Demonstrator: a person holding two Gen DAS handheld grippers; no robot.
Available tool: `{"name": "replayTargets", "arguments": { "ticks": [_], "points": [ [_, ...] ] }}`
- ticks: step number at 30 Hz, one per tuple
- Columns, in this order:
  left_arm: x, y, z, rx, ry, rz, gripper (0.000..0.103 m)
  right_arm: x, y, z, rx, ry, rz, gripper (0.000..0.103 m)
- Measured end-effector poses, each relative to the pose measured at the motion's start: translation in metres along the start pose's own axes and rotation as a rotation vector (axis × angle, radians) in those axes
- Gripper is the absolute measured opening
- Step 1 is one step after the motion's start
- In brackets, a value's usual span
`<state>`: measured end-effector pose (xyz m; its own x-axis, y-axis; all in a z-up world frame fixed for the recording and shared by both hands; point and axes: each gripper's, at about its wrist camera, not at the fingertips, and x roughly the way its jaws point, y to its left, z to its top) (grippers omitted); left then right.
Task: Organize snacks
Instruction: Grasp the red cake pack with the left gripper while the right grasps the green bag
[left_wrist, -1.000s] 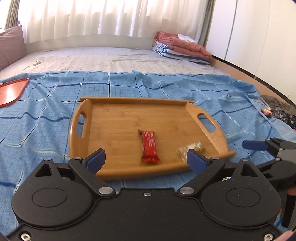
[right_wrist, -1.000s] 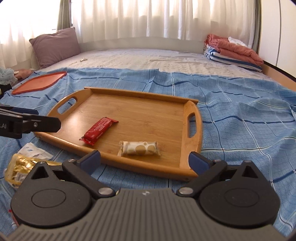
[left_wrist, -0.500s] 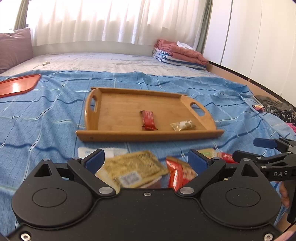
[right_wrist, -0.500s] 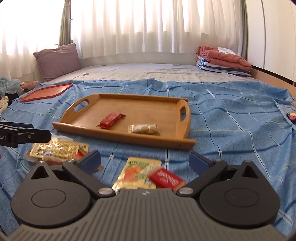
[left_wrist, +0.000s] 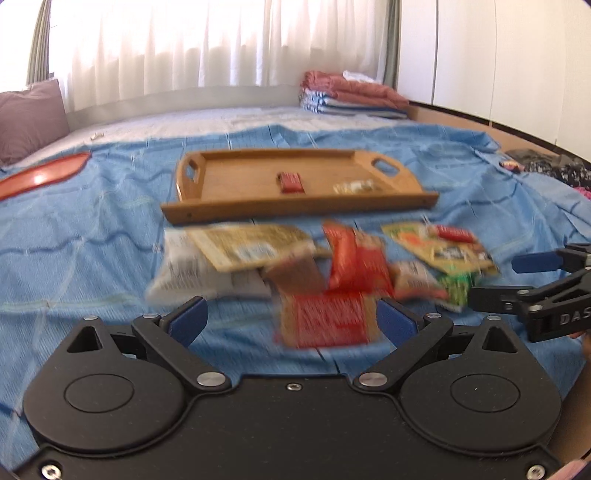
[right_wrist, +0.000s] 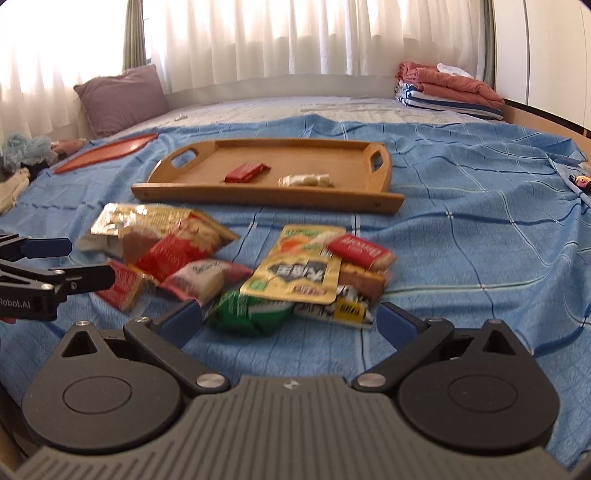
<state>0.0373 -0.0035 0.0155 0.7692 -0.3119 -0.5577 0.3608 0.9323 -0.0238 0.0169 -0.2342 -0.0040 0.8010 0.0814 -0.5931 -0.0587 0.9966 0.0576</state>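
A wooden tray (right_wrist: 207, 192) (left_wrist: 236, 206) lies on the blue bedspread, holding a red bar (right_wrist: 246, 172) (left_wrist: 291, 182) and a pale cookie pack (right_wrist: 306, 181) (left_wrist: 355, 187). In front of it several snack packets lie in a loose heap: a yellow pouch (right_wrist: 295, 266), a green pack (right_wrist: 251, 314), red packs (right_wrist: 173, 251) (left_wrist: 325, 317), a gold pouch (left_wrist: 251, 243). My left gripper (left_wrist: 291, 323) is open above a red pack, holding nothing. My right gripper (right_wrist: 290, 319) is open just short of the green pack, also empty.
A red flat lid (right_wrist: 107, 151) (left_wrist: 40, 173) lies left of the tray. A purple pillow (right_wrist: 122, 98) and folded blankets (right_wrist: 447, 88) sit at the far side. Clothes lie at the left edge (right_wrist: 22, 155). Bare bedspread stretches to the right (right_wrist: 480, 229).
Both grippers have pulled back from the tray toward me, so the heap of snack packets has come into view right before the fingers. Both stay open.
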Motion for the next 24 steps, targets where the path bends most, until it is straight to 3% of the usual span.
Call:
{"name": "replayTargets", "arguments": {
  "ticks": [5, 18, 20, 24],
  "points": [
    [0.002, -0.005, -0.008, -0.041, 0.014, -0.013, 0.098, 0.009, 0.006, -0.009, 0.020, 0.034, 0.008, 0.103],
    [0.017, -0.018, -0.006, -0.025, 0.042, 0.013, 0.094, 0.019, 0.009, -0.019, -0.003, 0.042, -0.022, 0.103],
    [0.018, -0.018, -0.004, -0.032, 0.046, 0.015, 0.091, 0.019, 0.010, -0.019, -0.003, 0.041, -0.021, 0.103],
    [0.019, -0.020, -0.002, -0.028, 0.043, 0.003, 0.075, 0.018, 0.012, -0.021, -0.016, 0.023, -0.024, 0.103]
  ]
}}
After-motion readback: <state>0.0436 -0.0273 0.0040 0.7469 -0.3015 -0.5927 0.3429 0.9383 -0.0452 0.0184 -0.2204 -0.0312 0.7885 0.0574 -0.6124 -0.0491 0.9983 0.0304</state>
